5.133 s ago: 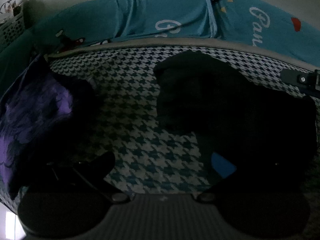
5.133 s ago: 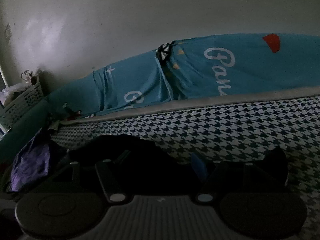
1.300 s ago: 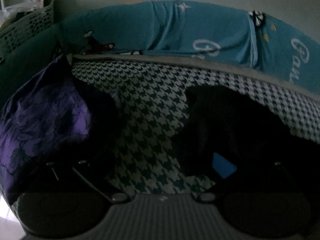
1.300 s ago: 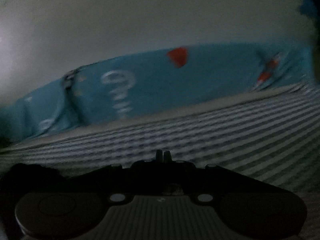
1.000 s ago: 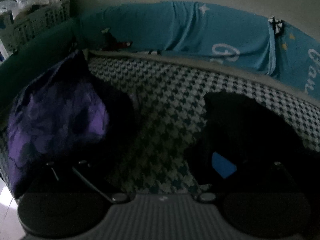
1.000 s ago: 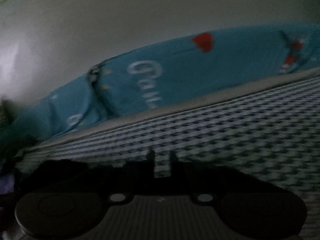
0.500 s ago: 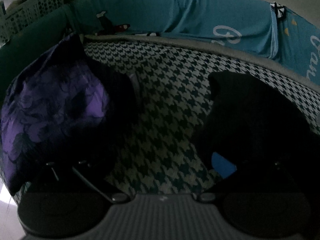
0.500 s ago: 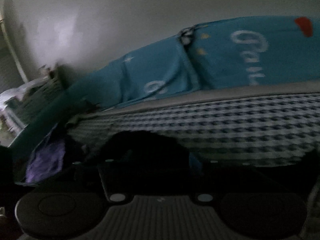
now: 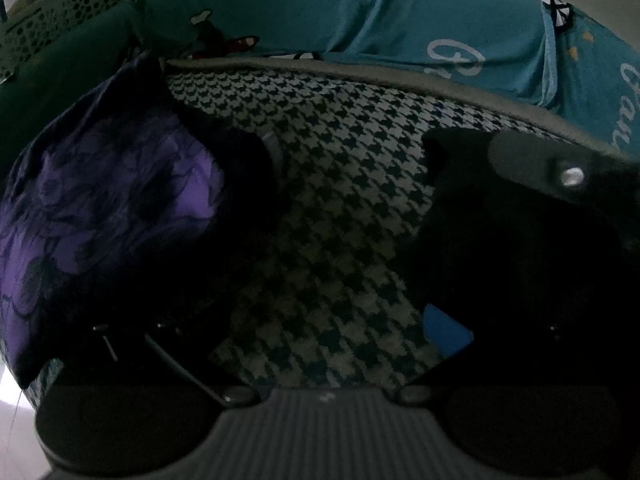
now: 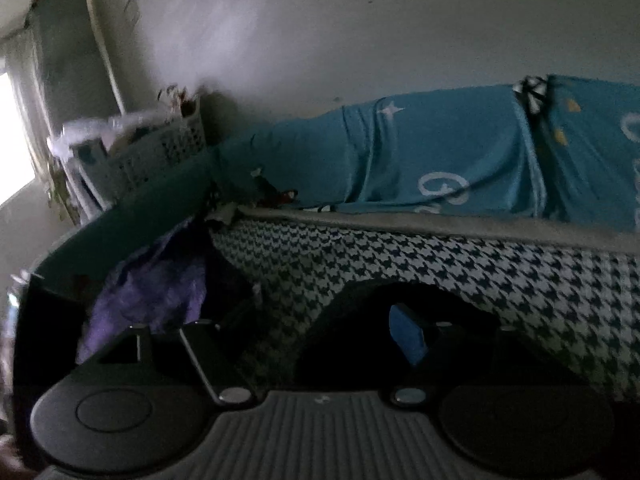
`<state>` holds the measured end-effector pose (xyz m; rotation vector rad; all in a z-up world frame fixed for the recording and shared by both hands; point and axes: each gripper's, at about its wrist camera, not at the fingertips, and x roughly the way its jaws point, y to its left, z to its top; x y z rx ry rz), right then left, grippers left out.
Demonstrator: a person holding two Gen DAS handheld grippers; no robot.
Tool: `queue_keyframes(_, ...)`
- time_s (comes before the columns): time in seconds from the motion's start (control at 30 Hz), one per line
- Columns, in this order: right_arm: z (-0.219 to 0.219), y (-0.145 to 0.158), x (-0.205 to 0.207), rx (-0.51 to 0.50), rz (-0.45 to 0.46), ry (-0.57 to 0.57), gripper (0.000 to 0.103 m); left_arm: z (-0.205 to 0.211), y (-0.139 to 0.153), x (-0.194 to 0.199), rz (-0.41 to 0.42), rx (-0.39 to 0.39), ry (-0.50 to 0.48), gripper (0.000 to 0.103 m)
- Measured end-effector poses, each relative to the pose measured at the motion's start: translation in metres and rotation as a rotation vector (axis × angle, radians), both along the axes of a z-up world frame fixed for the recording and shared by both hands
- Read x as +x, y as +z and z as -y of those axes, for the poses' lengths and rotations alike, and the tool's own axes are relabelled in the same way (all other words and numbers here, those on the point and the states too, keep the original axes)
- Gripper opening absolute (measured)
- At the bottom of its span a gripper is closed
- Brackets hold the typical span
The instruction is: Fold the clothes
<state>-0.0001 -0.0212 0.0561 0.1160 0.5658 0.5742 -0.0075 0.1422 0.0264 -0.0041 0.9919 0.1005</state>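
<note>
Now | black garment (image 9: 520, 240) on houndstooth cover (image 9: 340, 184) | purple cloth (image 9: 100, 208) leftward, seemingly bunched

Houndstooth mattress (image 9: 340, 184); perforated basket (image 10: 160, 152)

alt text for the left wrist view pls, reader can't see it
A dark garment lies on a houndstooth-patterned bed cover, right of centre, with the open left gripper over bare cover beside it. A purple garment is heaped at left, teal printed bedding runs along the back, and part of the right gripper enters at upper right.
</note>
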Motion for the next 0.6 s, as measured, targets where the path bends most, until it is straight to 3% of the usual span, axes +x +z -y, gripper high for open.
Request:
queue_keyframes(0.13,-0.016,-0.009,0.005,-0.107,0.007,0.016,0.073,-0.004,-0.003,0.000,-0.006,0.012,0.001,0.103)
queue_keyframes(0.2,-0.021,-0.016,0.007,-0.161,0.004,0.013,0.060,-0.006,-0.004,0.001,-0.008,0.012,0.008,0.103)
queue_keyframes(0.27,-0.020,-0.021,0.009,-0.178,-0.015,0.003,0.034,-0.008,-0.001,0.001,0.000,-0.004,0.013,0.103)
queue_keyframes(0.37,-0.008,-0.020,0.010,-0.134,-0.037,-0.032,0.020,-0.010,0.003,0.000,0.018,-0.032,0.016,0.103)
queue_keyframes(0.6,0.040,0.004,0.000,0.061,-0.035,-0.121,0.017,-0.011,0.020,-0.002,0.092,-0.087,0.001,0.103)
